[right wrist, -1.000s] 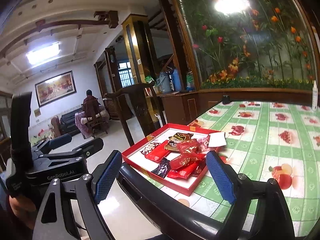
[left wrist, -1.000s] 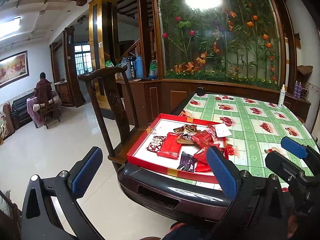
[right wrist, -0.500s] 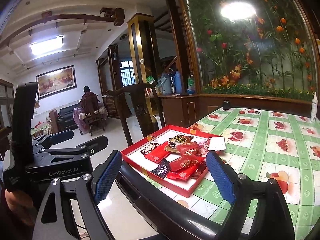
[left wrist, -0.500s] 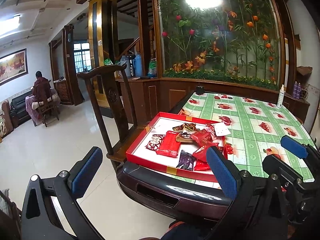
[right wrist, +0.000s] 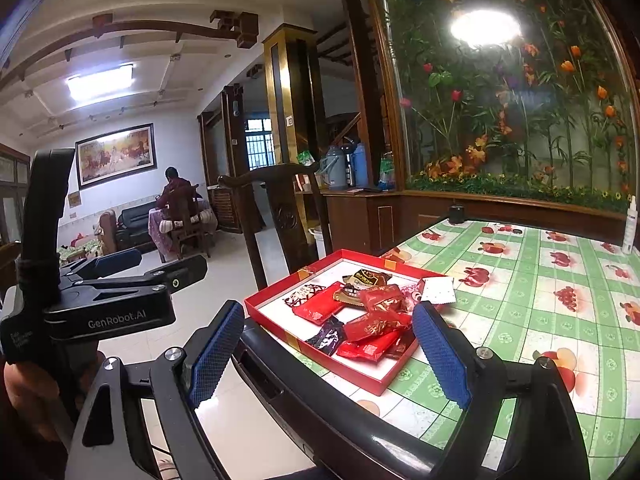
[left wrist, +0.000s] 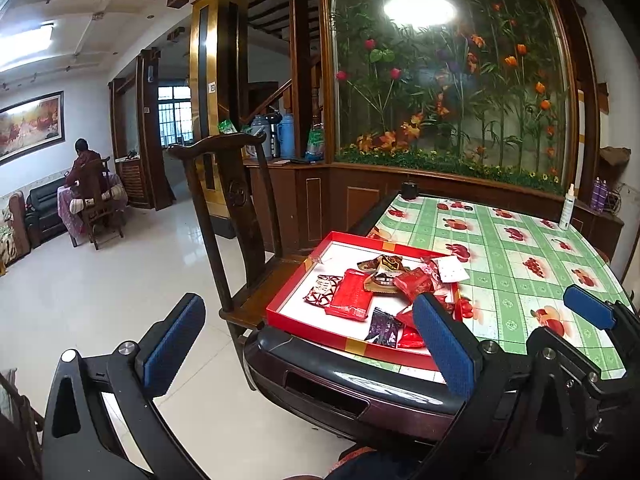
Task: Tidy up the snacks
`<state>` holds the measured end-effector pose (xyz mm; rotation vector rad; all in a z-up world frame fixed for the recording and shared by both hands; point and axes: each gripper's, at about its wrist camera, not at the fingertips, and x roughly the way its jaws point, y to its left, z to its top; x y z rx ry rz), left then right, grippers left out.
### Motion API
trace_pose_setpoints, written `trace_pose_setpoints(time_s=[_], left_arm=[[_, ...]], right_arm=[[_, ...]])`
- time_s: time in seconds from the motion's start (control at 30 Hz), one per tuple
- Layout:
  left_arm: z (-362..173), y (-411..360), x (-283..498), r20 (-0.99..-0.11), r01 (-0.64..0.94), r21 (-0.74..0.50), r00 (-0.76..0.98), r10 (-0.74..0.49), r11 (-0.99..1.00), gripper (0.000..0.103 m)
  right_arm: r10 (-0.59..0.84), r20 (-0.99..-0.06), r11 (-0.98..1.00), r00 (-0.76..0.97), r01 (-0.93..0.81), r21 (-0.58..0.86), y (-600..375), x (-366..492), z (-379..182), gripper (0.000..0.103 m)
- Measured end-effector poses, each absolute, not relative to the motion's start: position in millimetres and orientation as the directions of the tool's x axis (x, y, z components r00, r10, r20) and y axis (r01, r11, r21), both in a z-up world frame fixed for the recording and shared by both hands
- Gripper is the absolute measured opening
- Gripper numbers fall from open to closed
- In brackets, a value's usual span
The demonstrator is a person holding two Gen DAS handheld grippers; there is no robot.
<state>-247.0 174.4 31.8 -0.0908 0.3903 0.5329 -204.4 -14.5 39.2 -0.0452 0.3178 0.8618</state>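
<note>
Nearest the cameras, the left tongs (left wrist: 308, 344) and the right tongs (right wrist: 328, 352) both gape wide with nothing between their blue pads, held short of the near edge of the surface (right wrist: 540, 320), which is covered in a green checked cloth with fruit prints. Just past that dark rounded edge sits a shallow red tray (left wrist: 296, 284) with a white floor, at the near left corner of the surface. Inside it lie the snacks (left wrist: 384, 288): several red packets heaped toward the right side, a dark purple packet (left wrist: 384, 326) at the near rim, and a white card (right wrist: 438, 290) at the far right. A wooden chair (left wrist: 236, 216) stands just left of the tray. Farther back, a white bottle (left wrist: 567, 208) stands at the far edge.
</note>
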Motion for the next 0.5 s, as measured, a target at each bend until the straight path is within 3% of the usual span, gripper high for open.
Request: trace_pose_setpoints(time_s=[0.5], left_arm=[[30.9,176.5,-246.9,-0.391,-0.513,0.013,0.787,0.477,0.858,0.103]], right_arm=[[0.738,-0.310,0.647,0.599,-0.759,0.073,-8.4,-204.6,34.6,0.088]])
